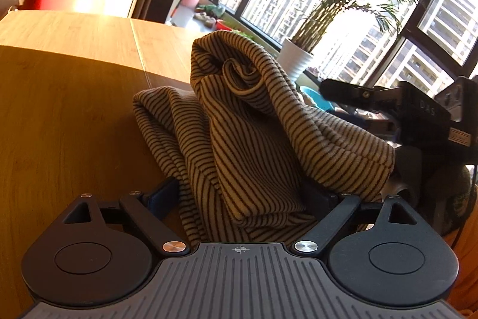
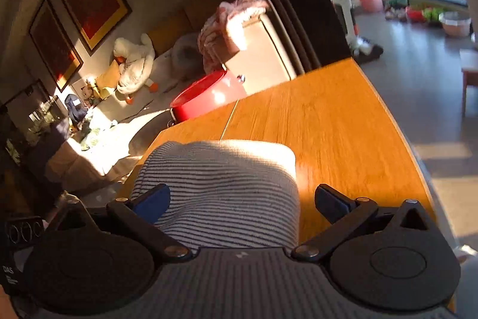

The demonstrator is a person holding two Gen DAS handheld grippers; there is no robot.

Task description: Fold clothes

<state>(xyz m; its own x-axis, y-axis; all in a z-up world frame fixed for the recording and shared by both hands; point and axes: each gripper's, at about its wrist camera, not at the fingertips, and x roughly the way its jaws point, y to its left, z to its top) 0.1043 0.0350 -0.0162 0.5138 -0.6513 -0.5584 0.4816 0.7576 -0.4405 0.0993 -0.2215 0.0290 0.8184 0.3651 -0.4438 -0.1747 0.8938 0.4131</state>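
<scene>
A tan garment with thin dark stripes [image 1: 248, 121] lies bunched in a tall heap on the wooden table [image 1: 74, 109]. My left gripper [image 1: 248, 193] is open, its blue-padded fingers [image 1: 162, 193] spread on either side of the heap's near folds, which spill between them. The right gripper's black body [image 1: 418, 112] shows at the right, beside the heap. In the right wrist view the same striped garment [image 2: 221, 190] lies between the wide-open fingers of my right gripper [image 2: 239, 199]; the left pad [image 2: 152, 204] rests on the cloth, the right one [image 2: 328, 202] stands apart over bare table [image 2: 328, 124].
A red bucket [image 2: 206, 97] stands beyond the table's far edge. A white potted palm [image 1: 295, 59] stands by the window. A sofa with a plush duck [image 2: 134, 62] and a cabinet draped with pink cloth [image 2: 230, 23] are behind. The table's right edge curves near the floor [image 2: 424, 56].
</scene>
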